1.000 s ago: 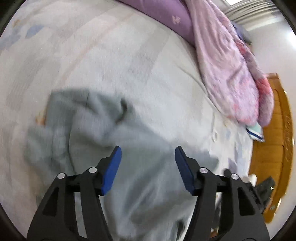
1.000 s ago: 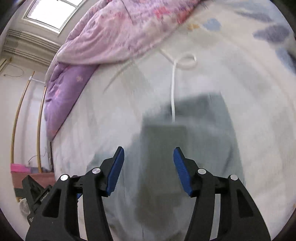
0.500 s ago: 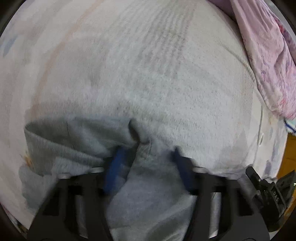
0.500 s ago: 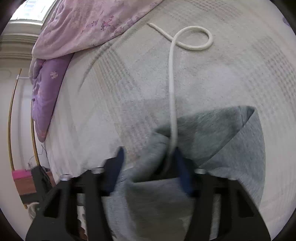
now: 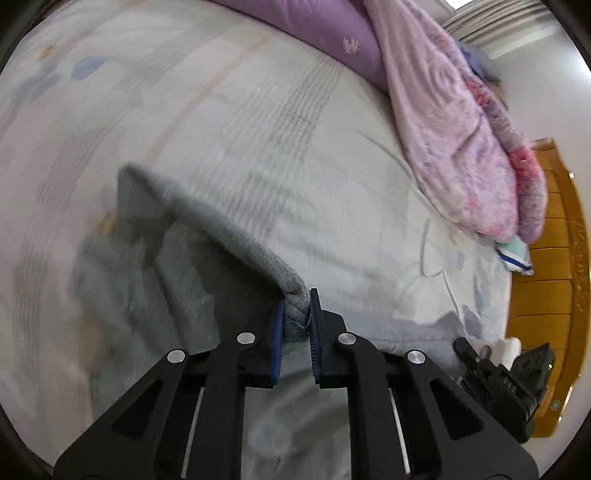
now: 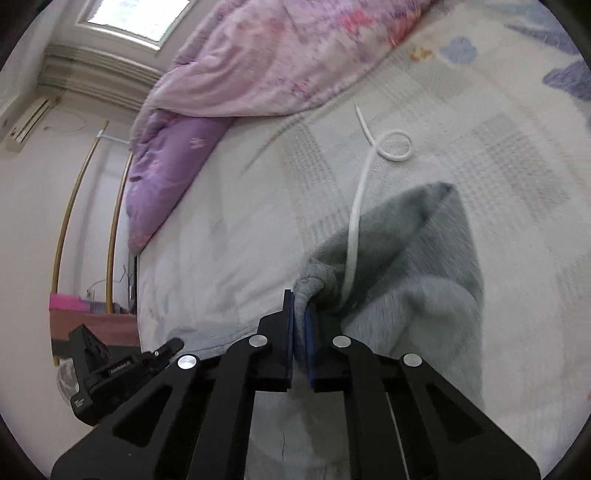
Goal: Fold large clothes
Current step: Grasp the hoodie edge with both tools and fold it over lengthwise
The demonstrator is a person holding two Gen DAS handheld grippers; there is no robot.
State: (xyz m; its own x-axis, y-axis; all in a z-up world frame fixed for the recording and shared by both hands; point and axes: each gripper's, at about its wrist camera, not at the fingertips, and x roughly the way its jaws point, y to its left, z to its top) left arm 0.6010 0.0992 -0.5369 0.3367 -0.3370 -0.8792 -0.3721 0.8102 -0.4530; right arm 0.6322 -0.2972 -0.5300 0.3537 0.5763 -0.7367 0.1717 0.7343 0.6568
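A grey sweatshirt (image 5: pixel 192 266) lies on the pale patterned bed sheet (image 5: pixel 258 129). My left gripper (image 5: pixel 295 310) is shut on a bunched edge of the grey fabric and holds it raised above the sheet. In the right wrist view the same grey sweatshirt (image 6: pixel 417 266) has a white drawstring (image 6: pixel 356 206) running up from it, looped on the sheet. My right gripper (image 6: pixel 299 306) is shut on another rolled edge of the fabric beside the drawstring. The other gripper shows at each view's lower edge.
A pink quilt (image 5: pixel 454 122) and a purple pillow (image 5: pixel 325 33) lie along the far side of the bed. A wooden headboard (image 5: pixel 554 295) stands at the right. In the right wrist view, the quilt (image 6: pixel 280 55), the pillow (image 6: pixel 166 166) and a window (image 6: pixel 136 14) show.
Both grippers were open above the sweatshirt, dropped onto its edge, closed on the fabric, and have now lifted it off the sheet.
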